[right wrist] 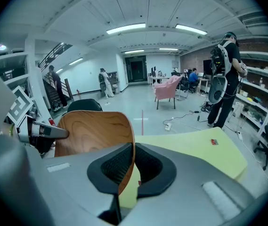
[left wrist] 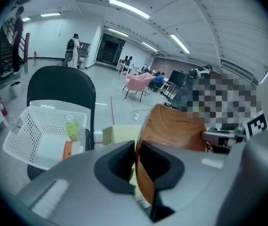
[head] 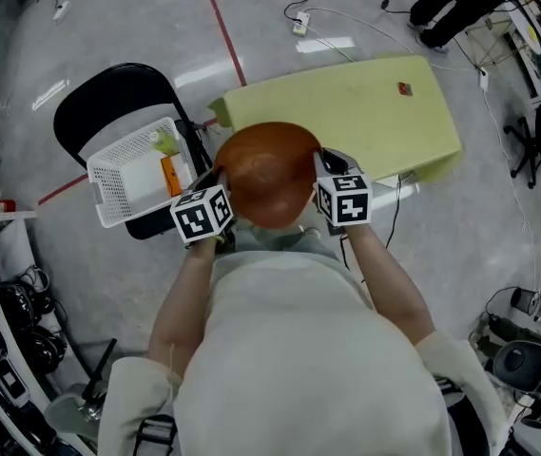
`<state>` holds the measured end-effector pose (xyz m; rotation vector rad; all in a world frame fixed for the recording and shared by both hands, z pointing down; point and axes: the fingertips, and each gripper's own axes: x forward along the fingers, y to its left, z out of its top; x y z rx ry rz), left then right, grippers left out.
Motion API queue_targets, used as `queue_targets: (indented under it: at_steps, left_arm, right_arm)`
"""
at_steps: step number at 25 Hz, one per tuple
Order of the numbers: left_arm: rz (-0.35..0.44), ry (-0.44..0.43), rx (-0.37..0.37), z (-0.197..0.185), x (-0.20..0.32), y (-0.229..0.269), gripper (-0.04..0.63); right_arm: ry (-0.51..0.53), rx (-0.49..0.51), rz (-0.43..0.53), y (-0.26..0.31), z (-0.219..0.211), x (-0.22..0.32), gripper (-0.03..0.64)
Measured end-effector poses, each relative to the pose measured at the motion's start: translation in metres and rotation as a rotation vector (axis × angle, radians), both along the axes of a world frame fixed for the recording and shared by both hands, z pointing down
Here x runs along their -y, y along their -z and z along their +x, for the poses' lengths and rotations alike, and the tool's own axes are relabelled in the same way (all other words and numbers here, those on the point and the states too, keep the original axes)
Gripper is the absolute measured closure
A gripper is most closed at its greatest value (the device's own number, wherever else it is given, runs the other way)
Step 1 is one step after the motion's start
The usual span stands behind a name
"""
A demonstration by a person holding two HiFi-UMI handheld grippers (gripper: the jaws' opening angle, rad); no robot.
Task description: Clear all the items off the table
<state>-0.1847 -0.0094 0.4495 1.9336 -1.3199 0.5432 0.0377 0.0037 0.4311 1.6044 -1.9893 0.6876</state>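
Observation:
A round wooden bowl (head: 268,171) hangs in the air over the near left corner of the pale yellow table (head: 365,112). My left gripper (head: 221,177) is shut on its left rim and my right gripper (head: 318,166) is shut on its right rim. In the left gripper view the bowl's thin edge (left wrist: 171,131) sits clamped between the dark pads (left wrist: 119,161). The right gripper view shows the bowl (right wrist: 93,133) pinched the same way, with the table (right wrist: 195,149) behind it. A small red item (head: 404,88) lies on the table's far side.
A white mesh basket (head: 132,169) rests on a black folding chair (head: 108,93) to the left of the table; it holds a green item (head: 164,142) and an orange item (head: 171,175). Cables run over the floor behind the table. Shelves and gear line both sides.

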Motion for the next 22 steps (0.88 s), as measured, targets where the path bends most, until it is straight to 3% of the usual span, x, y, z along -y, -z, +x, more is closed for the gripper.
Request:
queue_targets:
  at_steps: [14,22]
  left_arm:
    - [-0.024,0.235,-0.002,-0.169,0.014,-0.005,0.560]
    - [-0.033,0.364,-0.002,-0.243,0.011,-0.013,0.560]
  right_arm:
    - [0.238,-0.001,-0.027,-0.007,-0.171,0.065,0.598]
    - [0.359,0.003,-0.040,-0.015,-0.251,0.087,0.598]
